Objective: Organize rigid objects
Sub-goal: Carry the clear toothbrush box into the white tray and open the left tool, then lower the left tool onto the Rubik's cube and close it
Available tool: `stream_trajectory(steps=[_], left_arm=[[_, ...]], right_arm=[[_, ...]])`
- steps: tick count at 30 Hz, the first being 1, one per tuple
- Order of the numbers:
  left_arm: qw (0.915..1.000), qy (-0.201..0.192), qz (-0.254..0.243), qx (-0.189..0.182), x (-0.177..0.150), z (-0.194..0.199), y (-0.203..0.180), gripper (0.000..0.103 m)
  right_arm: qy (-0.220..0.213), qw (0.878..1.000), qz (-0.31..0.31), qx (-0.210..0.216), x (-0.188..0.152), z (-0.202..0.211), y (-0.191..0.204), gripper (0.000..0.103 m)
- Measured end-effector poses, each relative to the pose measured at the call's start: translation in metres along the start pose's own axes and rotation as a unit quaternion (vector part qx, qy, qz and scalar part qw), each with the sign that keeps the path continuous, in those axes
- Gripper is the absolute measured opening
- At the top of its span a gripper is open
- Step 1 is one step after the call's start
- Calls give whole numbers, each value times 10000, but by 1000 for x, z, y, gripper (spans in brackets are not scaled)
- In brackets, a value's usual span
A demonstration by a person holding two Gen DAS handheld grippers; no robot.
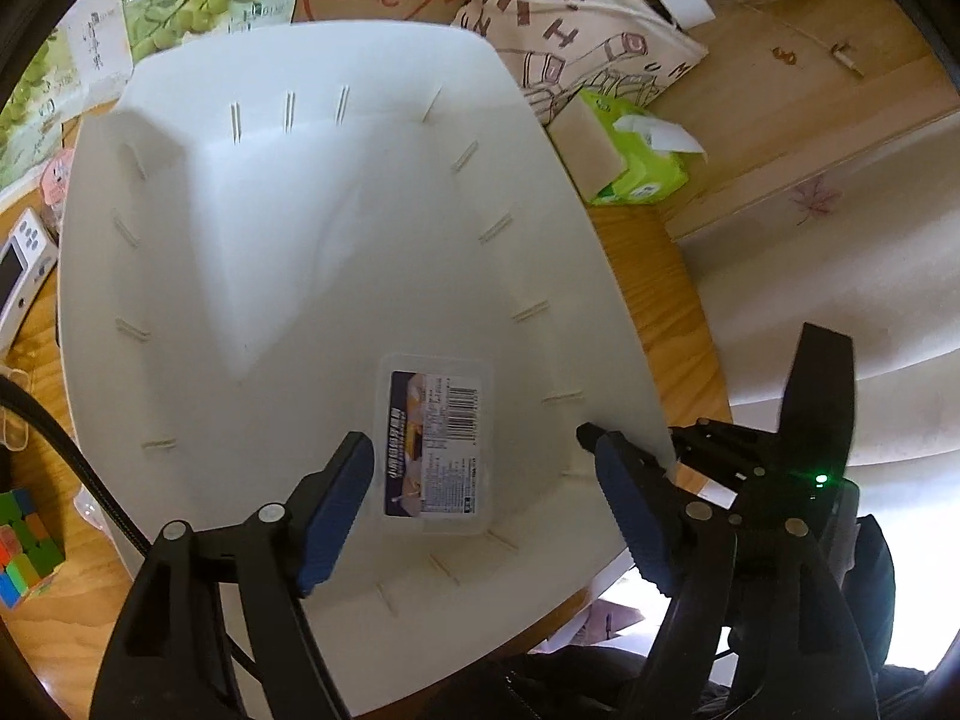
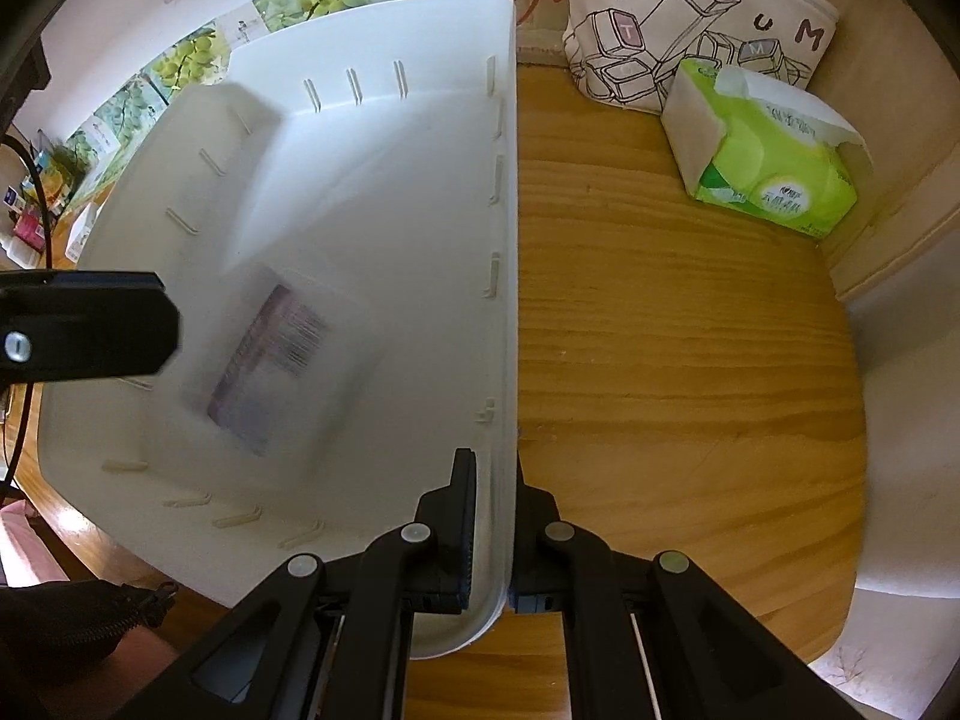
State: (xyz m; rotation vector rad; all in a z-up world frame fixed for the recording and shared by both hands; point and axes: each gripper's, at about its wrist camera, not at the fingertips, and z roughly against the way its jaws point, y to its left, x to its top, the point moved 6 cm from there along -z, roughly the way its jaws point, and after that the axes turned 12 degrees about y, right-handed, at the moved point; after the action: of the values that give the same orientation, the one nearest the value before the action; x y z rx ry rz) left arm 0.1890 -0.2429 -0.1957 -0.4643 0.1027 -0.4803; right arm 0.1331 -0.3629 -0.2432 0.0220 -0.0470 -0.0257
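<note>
A large white plastic bin (image 1: pixel 288 252) stands on the wooden table. A clear flat box with a printed label (image 1: pixel 438 444) lies on the bin's floor near the front; in the right wrist view the box (image 2: pixel 282 354) is blurred. My left gripper (image 1: pixel 477 438) hangs open above the box, one blue pad on each side and neither pressing on it. A black part of the left tool (image 2: pixel 90 324) shows at the left. My right gripper (image 2: pixel 495 474) is shut on the bin's right wall (image 2: pixel 507 300), one finger inside and one outside.
A colour cube (image 1: pixel 27 552) sits left of the bin, beside a white device (image 1: pixel 18 276) and a black cable. A green tissue pack (image 2: pixel 774 168) and a printed canvas bag (image 2: pixel 690 30) stand at the back right. Bare wood (image 2: pixel 660 360) lies right of the bin.
</note>
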Motion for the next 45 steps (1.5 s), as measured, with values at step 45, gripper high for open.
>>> stream_trajectory(steps=[45], left_arm=[[9285, -721, 3225, 1696, -91, 107, 237, 79]], right_arm=[[178, 9997, -3, -161, 71, -12, 0, 11]])
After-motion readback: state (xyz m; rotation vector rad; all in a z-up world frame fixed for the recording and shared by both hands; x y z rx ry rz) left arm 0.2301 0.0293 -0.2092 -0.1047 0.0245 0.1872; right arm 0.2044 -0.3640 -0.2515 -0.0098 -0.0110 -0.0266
